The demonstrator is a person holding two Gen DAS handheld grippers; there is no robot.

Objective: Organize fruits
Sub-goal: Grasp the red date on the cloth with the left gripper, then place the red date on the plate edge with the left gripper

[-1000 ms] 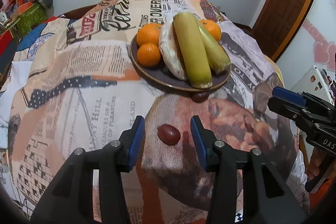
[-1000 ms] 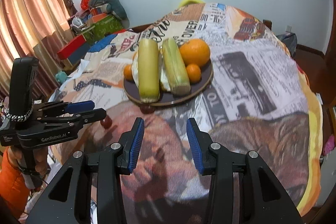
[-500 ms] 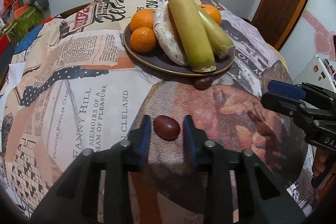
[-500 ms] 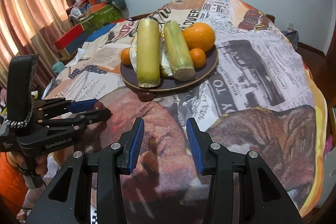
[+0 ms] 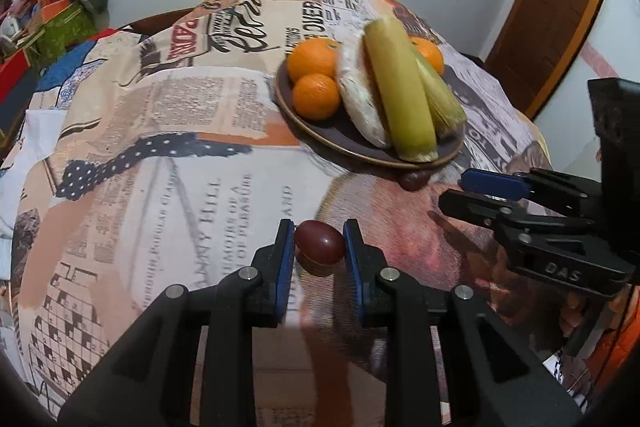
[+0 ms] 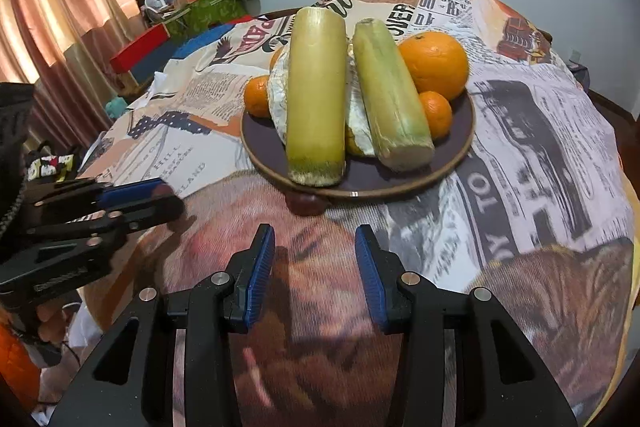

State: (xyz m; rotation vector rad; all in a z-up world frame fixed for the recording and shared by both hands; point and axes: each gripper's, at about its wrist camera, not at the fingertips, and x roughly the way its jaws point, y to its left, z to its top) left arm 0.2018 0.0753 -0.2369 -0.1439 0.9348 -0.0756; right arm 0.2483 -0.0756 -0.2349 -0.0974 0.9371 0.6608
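The left gripper (image 5: 319,254) has its blue-padded fingers (image 5: 285,259) clamped on a small dark-red oval fruit (image 5: 319,242). The right gripper (image 6: 315,273) stands partly open, holding nothing; ahead of its fingers (image 6: 260,277) another dark-red fruit (image 6: 306,202) touches the brown round plate (image 6: 360,183) on the newsprint-cloth bench (image 6: 540,147).

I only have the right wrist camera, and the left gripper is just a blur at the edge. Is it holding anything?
Observer: Yes. The left gripper is shut on a small dark red fruit, with a pad on each side of it.
Operator: Is that fruit clear of the cloth?
Observer: Barely, if at all. It sits low over the tablecloth, with its shadow right beneath it.
Operator: How many oranges are on the plate's left side? I see only one clearly.
Observer: Two. A larger orange sits behind a smaller orange, inside the plate rim.
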